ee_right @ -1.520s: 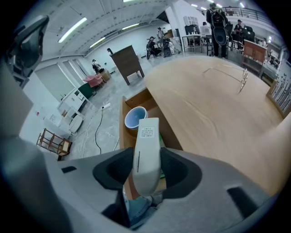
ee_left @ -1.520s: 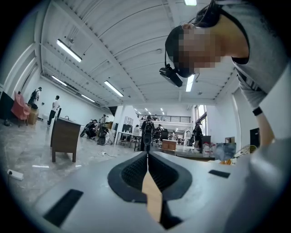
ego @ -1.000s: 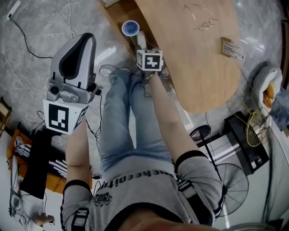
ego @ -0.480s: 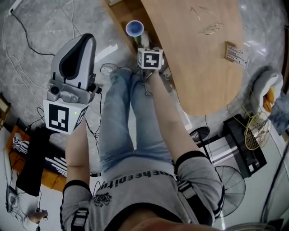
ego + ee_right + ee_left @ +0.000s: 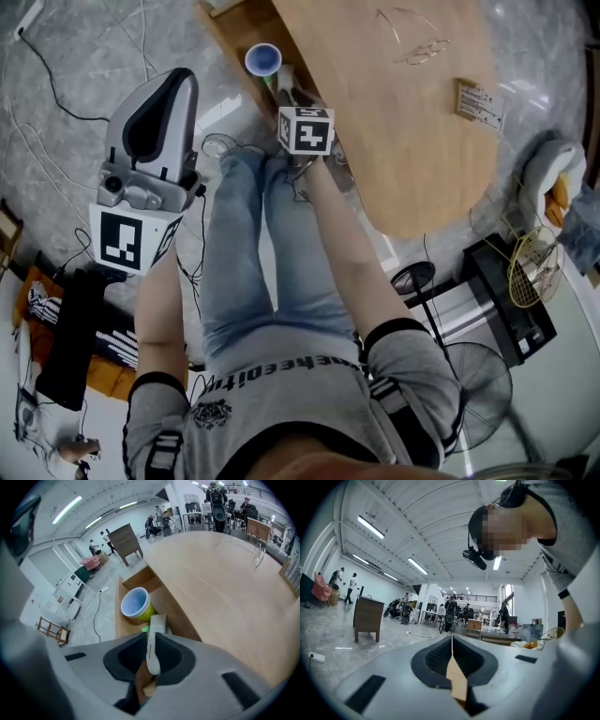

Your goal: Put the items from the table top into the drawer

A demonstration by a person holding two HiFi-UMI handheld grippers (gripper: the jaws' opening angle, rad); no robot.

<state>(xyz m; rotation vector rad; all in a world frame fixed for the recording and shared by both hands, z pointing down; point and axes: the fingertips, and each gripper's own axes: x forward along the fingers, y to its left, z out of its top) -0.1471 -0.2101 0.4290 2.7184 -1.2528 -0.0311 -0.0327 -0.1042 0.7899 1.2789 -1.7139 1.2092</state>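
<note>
**A:** Head view first, what's going on?

**B:** It looks straight down past a pair of blue jeans [image 5: 253, 262]. The left gripper [image 5: 178, 82] is out over the grey stone floor [image 5: 75, 56], well apart from the light wooden round table top [image 5: 403, 122]. The right gripper [image 5: 291, 96] points down at the open wooden drawer [image 5: 246, 28] at the table's edge. A cup with a blue inside and a yellow-green outside [image 5: 262, 60] stands in that drawer, just past the tips. A small printed card [image 5: 479, 101] lies on the table top, well away from both grippers.

**A:** And the left gripper view?

**B:** Nothing happening there. The left gripper [image 5: 451, 638] has its jaws pressed together with nothing in them, pointing level across a big hall.

**A:** Right gripper view?

**B:** The right gripper [image 5: 151, 637] has just been closing its jaws. There's a pale flat strip with a small printed label [image 5: 156, 625] between them. The gap is narrow now and pinched on the strip as far as I can tell, since the fisheye makes the actual contact hard to read. The strip pokes out over the drawer [image 5: 119, 623], with its far end just beside the cup [image 5: 136, 604]. A green bit [image 5: 144, 629] peeks out next to the strip, no idea what it is. The table top [image 5: 225, 588] fills the right side.
</note>
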